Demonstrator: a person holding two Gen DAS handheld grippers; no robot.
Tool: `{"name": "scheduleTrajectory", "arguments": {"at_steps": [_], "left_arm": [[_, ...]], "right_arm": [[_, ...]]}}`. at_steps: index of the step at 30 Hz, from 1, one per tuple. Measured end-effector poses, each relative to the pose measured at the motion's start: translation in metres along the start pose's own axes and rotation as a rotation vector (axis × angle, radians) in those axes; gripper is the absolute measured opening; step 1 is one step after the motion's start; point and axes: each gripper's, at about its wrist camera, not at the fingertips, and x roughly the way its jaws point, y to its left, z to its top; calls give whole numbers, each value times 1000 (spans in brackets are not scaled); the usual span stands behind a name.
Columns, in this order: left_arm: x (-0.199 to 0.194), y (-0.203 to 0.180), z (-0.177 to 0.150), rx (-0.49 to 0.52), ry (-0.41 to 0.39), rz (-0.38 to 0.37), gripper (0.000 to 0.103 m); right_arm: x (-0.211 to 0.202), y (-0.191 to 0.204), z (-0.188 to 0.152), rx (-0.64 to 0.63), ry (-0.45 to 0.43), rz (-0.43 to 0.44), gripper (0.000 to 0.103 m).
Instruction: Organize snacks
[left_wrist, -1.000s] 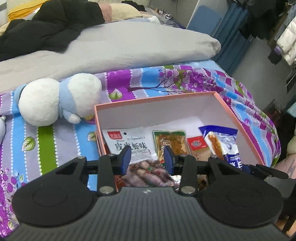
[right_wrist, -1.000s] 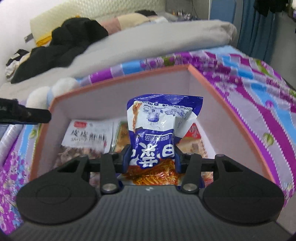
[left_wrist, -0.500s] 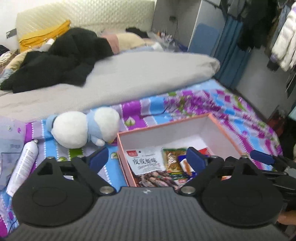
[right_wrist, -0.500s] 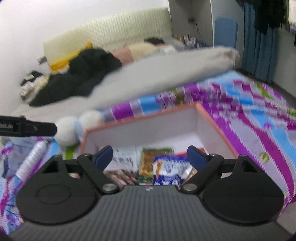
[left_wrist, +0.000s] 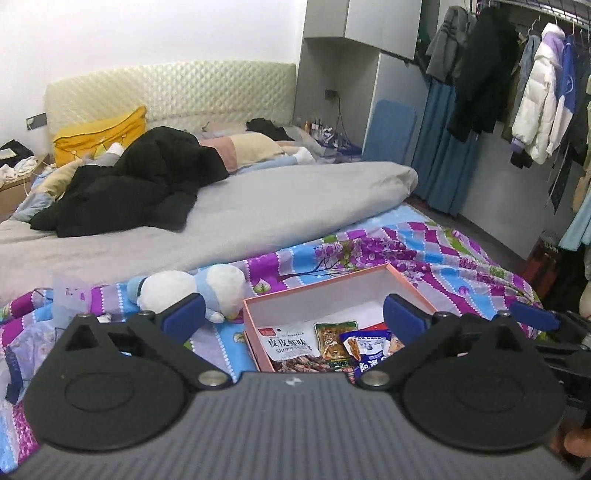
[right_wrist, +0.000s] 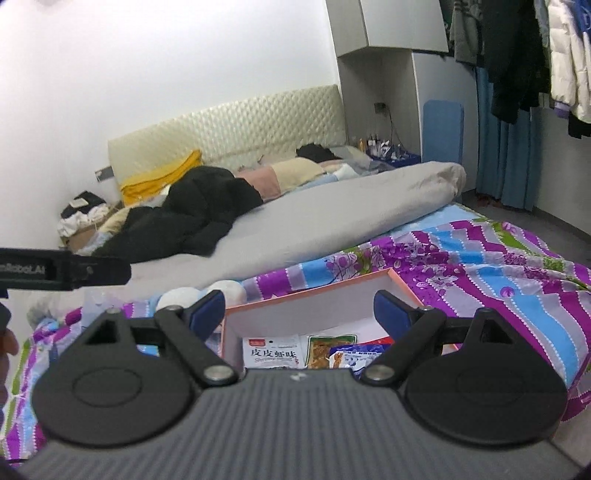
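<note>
Left gripper (left_wrist: 293, 314): jaws have just been opening, spread wide, nothing between them.
Right gripper (right_wrist: 299, 310): jaws have just been opening too, empty.
Snacks: shrimp packet (left_wrist: 290, 345), green packet (left_wrist: 334, 338) and blue packet (left_wrist: 364, 349) lie flat in the pink box (left_wrist: 321, 286) on the bedspread (left_wrist: 443, 254).
Tip: lift straight clear of the rim, then look around for stray packets.

— What do the handheld tools look like?
— The left gripper (left_wrist: 295, 314) and the right gripper (right_wrist: 300, 310) match: ribbed grey bodies, black round-lobed linkages, silver pivot screws, blue pads (left_wrist: 184, 312).
</note>
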Motion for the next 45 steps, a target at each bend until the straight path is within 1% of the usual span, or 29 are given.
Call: {"name": "scheduleTrajectory", "arguments": {"at_steps": [2, 4, 6, 11, 15, 20, 25, 31, 39, 45], "left_arm": [[-14, 1, -7, -2, -8, 7, 103], [-26, -2, -14, 26, -25, 49, 103], [-36, -4, -22, 42, -30, 70, 103], [-53, 0, -40, 19, -17, 65, 103], [-66, -1, -56, 21, -8, 52, 103], [-72, 0, -74, -13, 18, 11, 103], [-77, -3, -94, -17, 21, 4, 103], [-80, -2, -114, -23, 25, 14, 103], [-86, 10, -129, -31, 43, 24, 103], [-86, 15, -129, -43, 41, 18, 103]], "right_arm": [[-11, 4, -5, 0, -12, -6, 89], [-22, 6, -11, -3, -21, -12, 89], [-30, 8, -16, -4, -26, -22, 89], [-46, 10, -32, 6, -22, -17, 89], [-57, 13, -44, 10, -22, -21, 89], [-65, 15, -60, 18, -13, -16, 89], [-69, 17, -75, 21, 8, -11, 89], [-74, 19, -88, 15, 0, -1, 89], [-82, 22, -99, 2, 9, -6, 89], [-84, 25, -101, 0, 12, -2, 89]]}}
